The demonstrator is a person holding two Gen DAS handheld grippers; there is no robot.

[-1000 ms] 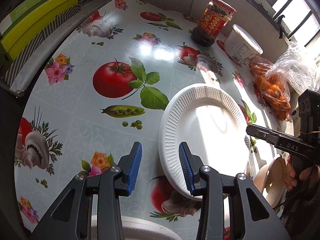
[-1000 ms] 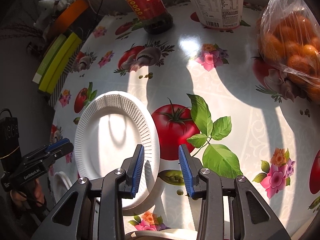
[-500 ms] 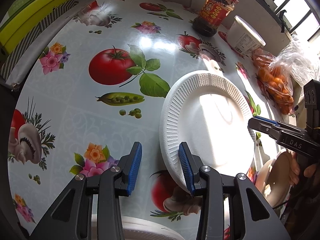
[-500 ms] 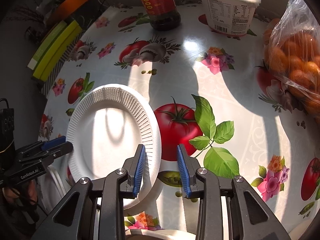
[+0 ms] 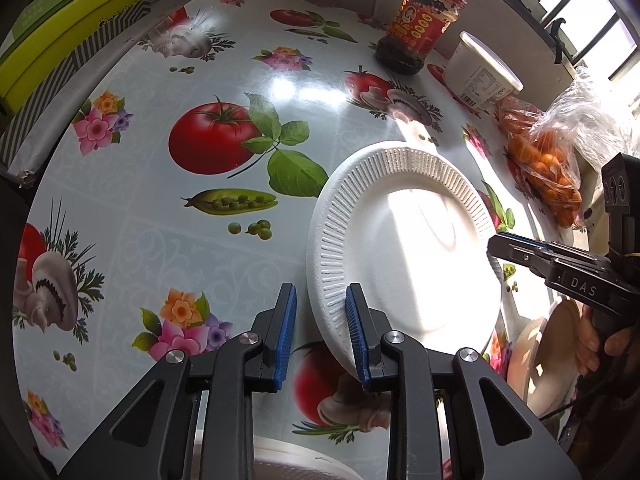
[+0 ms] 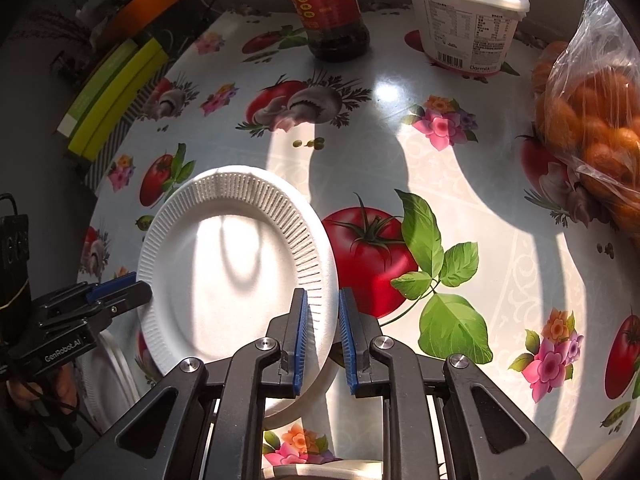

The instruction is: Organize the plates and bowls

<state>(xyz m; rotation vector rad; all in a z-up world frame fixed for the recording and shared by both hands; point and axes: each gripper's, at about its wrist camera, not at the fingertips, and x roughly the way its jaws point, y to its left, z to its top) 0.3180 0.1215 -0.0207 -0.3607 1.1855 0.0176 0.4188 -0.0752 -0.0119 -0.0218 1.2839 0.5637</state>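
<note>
A white ribbed paper plate (image 5: 400, 248) lies tilted over the vegetable-print tablecloth, in the middle of both wrist views. My right gripper (image 6: 323, 340) is shut on its right rim; the left wrist view shows this gripper (image 5: 496, 246) clamped on that edge. My left gripper (image 5: 320, 336) straddles the opposite rim and its jaws are closing. One blue pad (image 5: 356, 336) touches the plate (image 6: 224, 264), the other pad (image 5: 286, 332) stands a little apart from it. In the right wrist view the left gripper (image 6: 132, 290) sits at the plate's left edge.
More white plates (image 5: 296, 468) lie at the near edge, and a beige bowl stack (image 5: 536, 360) sits beside a hand. At the back stand a red sauce jar (image 5: 416, 28), a white tub (image 5: 484, 76) and a bag of oranges (image 6: 592, 132). Yellow-green boxes (image 5: 68, 28) line the left side.
Both pairs of jaws have narrowed. The right gripper has shut on the plate's rim, and the left pads have drawn in around the opposite rim. Neither hand has travelled much.
</note>
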